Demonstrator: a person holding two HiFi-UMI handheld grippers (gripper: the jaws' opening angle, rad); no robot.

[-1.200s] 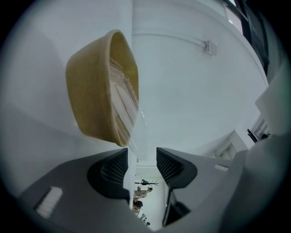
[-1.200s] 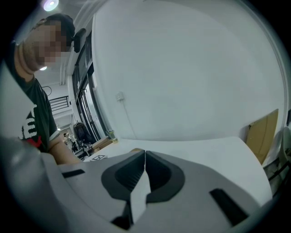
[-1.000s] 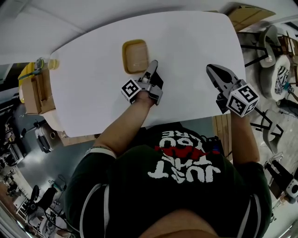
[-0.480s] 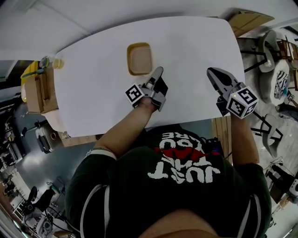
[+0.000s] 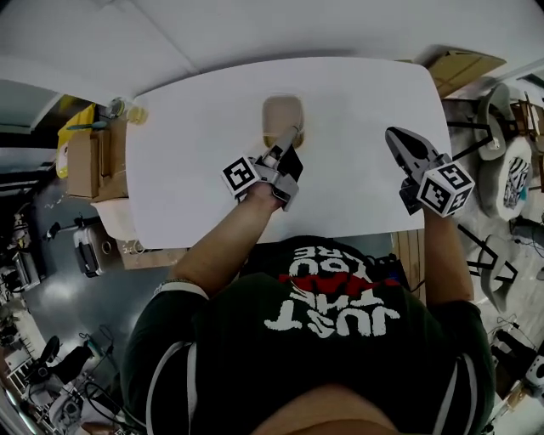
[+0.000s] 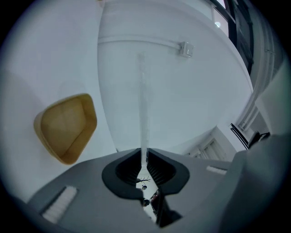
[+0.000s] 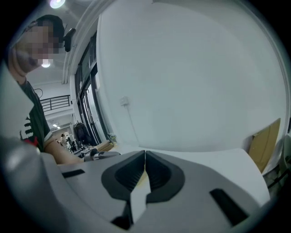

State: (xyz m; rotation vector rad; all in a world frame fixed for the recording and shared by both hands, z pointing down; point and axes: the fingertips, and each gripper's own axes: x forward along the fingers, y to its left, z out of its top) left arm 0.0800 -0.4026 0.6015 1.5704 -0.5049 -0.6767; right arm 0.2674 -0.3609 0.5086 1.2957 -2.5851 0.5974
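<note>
The clear lid (image 6: pixel 142 104), seen edge-on as a thin strip, is pinched in the left gripper (image 6: pixel 144 157). A second ago it was joined to the tan container (image 6: pixel 66 127), which now lies apart on the white table (image 5: pixel 195 170). The right gripper (image 7: pixel 145 155) stays pressed together, empty, above the table's right edge.

White table (image 5: pixel 195 170), rounded corners, set against bare white wall (image 7: pixel 195 77). Grey floor (image 5: pixel 59 289) to left, cardboard boxes (image 5: pixel 87 161) just beside table edge. Dark-framed windows (image 7: pixel 88 104); ceiling lamp (image 7: pixel 57 3) lit. Conduit box (image 6: pixel 184 47) on wall. Chairs (image 5: pixel 510 178) to right.
</note>
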